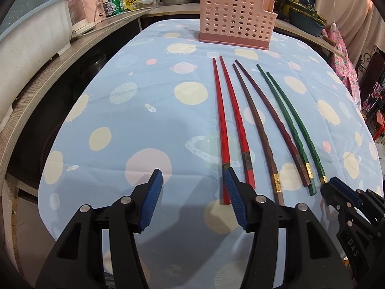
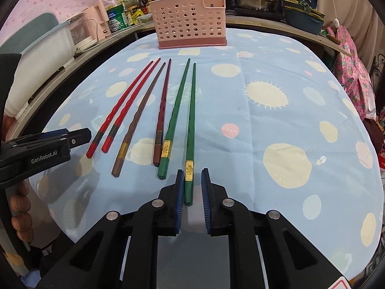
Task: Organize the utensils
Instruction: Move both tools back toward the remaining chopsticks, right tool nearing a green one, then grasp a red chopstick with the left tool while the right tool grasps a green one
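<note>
Green, red and brown chopsticks, six in all, lie side by side on the table with narrow tips toward a pink perforated utensil holder (image 2: 191, 21) at the far edge and thick ends near the cameras: two red chopsticks (image 1: 229, 118), two brown chopsticks (image 1: 258, 122) and two green chopsticks (image 2: 179, 110). The right hand-held gripper (image 2: 192, 187) straddles the thick end of the rightmost green chopstick (image 2: 191, 120), its blue pads narrowed to it with a slight gap still showing on one side. The left hand-held gripper (image 1: 192, 185) stands released, half spread, with nothing between its fingers, one pad at the butt of the outermost red stick. A pale blue tablecloth (image 2: 276, 132) printed with suns and planets covers the table; pots, bottles and jars crowd the counter behind.
</note>
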The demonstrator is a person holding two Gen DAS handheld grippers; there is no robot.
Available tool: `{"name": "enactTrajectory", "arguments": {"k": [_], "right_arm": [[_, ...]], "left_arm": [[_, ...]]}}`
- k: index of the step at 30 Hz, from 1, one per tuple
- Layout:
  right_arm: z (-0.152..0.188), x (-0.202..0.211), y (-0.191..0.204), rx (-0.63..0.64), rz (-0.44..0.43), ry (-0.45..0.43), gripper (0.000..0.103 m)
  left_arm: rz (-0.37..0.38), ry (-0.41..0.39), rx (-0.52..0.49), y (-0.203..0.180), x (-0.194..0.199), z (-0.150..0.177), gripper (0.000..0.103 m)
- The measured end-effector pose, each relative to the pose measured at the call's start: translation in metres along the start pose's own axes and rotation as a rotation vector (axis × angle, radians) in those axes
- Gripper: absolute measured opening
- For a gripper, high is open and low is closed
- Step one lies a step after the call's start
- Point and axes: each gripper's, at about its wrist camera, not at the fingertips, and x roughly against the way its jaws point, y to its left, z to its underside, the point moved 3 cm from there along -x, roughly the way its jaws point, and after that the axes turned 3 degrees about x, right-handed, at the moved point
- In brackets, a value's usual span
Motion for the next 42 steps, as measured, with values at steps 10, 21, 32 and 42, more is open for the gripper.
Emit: {"name": "enactTrajectory", "arguments": {"k": [10, 21, 32, 42], "right_arm": [[-0.011, -0.010, -0.003, -0.018, 0.001, -0.011, 0.007], [-0.010, -0.009, -0.007, -0.038, -0.010, -0.009, 0.007], [-0.009, -0.009, -0.008, -0.045, -0.012, -0.008, 0.007], [-0.007, -0.004, -0.008, -0.052, -0.019, -0.013, 0.007]], "left_arm": [[0.014, 0.025, -0.009, -0.011, -0.011, 0.001, 0.053], [0.014, 0.005, -0.014, -0.013, -0.014, -0.001, 0.051], [0.040, -0.007, -0.008, -0.010, -0.012, 0.001, 0.022], [0.093, 0.005, 0.013, -0.008, -0.001, 0.000, 0.007]]}}
